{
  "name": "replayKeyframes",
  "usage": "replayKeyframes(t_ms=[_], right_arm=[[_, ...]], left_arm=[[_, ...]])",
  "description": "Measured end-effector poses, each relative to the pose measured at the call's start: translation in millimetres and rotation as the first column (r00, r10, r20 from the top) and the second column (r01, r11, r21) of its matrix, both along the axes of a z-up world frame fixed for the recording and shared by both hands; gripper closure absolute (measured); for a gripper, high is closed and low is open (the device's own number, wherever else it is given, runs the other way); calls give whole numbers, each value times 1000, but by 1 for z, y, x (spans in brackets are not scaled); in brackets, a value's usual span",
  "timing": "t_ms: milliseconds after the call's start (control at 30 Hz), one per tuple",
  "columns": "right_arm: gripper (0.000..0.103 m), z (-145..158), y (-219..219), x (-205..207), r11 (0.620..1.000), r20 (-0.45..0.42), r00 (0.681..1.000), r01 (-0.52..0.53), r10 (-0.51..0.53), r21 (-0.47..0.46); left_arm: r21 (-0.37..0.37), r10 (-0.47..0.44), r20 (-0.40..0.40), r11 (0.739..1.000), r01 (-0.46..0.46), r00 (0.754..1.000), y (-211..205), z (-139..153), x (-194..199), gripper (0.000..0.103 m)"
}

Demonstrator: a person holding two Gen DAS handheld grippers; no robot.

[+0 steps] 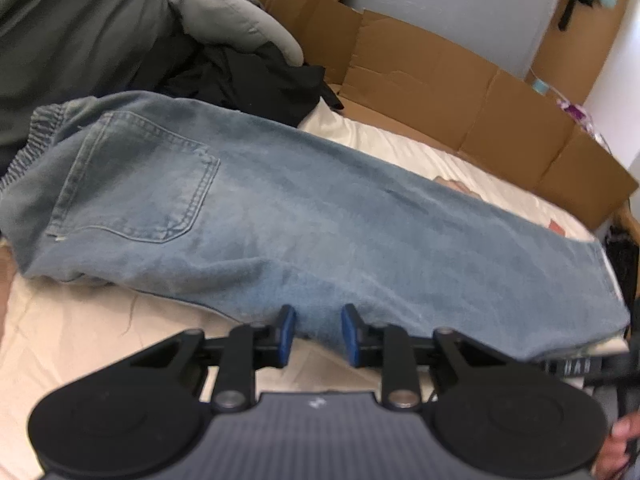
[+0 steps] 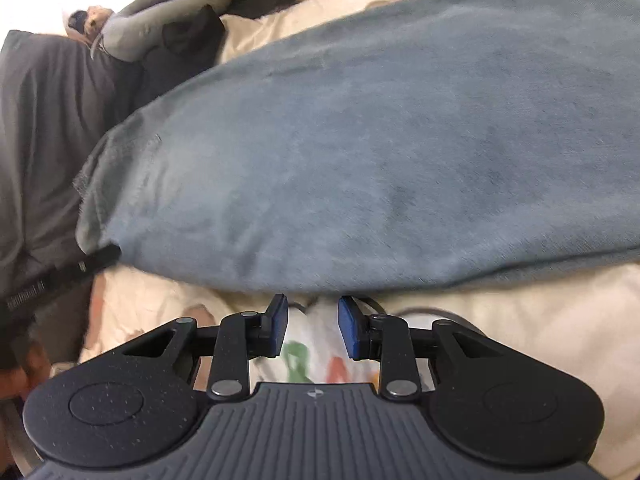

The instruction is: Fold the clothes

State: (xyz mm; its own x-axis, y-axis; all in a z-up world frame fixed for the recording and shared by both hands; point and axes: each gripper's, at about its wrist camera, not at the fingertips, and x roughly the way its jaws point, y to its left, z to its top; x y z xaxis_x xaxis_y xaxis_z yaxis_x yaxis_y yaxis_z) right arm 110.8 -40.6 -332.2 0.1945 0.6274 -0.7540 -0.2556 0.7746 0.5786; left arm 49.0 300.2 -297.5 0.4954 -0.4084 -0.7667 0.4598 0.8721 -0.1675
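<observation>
Light blue jeans (image 1: 320, 216) lie folded lengthwise across a cream bed sheet (image 1: 80, 320), back pocket (image 1: 136, 184) up and elastic waistband (image 1: 36, 132) at the left. My left gripper (image 1: 318, 312) sits at the near edge around mid-length, its blue pads pinching a bunch of denim. In the right wrist view the jeans (image 2: 380, 140) fill the upper frame. My right gripper (image 2: 313, 300) stands just short of their near edge, jaws apart, with only the printed sheet (image 2: 320, 344) showing between the pads.
Flattened cardboard (image 1: 460, 92) lines the far side of the bed. A heap of dark and grey clothes (image 1: 240, 60) lies beyond the waistband, and a dark grey garment (image 2: 40, 120) sits at the left. A person's hand (image 1: 624, 440) shows at the lower right.
</observation>
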Motion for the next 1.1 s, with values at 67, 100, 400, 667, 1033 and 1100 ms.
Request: replayKeyframes(t_ms=[67,100,400,667,1033,1100], right_arm=[[70,3,2,3,1000,8,1000,0,0,16],[70,5,3,4,1000,12,1000,-1,0,25],[70,12,-3,17,994,23,999,45,-48,96],[70,12,-5,24,990,20,997,68,-71,123],[71,11,-3,25,989,17,996,79,-82,126],[71,12,-3,24,989,19,996,79,-82,124]], left_arm=[[42,-28,24,999,27,999,-2,3,-5,74],[67,-44,37,997,42,998,-3,4,-8,66],[211,-166,-27,963,168,986,-39,-38,-29,29],[276,-122,-60,952,134,991,-43,-72,-31,28],[250,-41,14,968,36,999,-34,-84,-20,25],[229,-28,34,973,19,999,-31,-78,-22,28]])
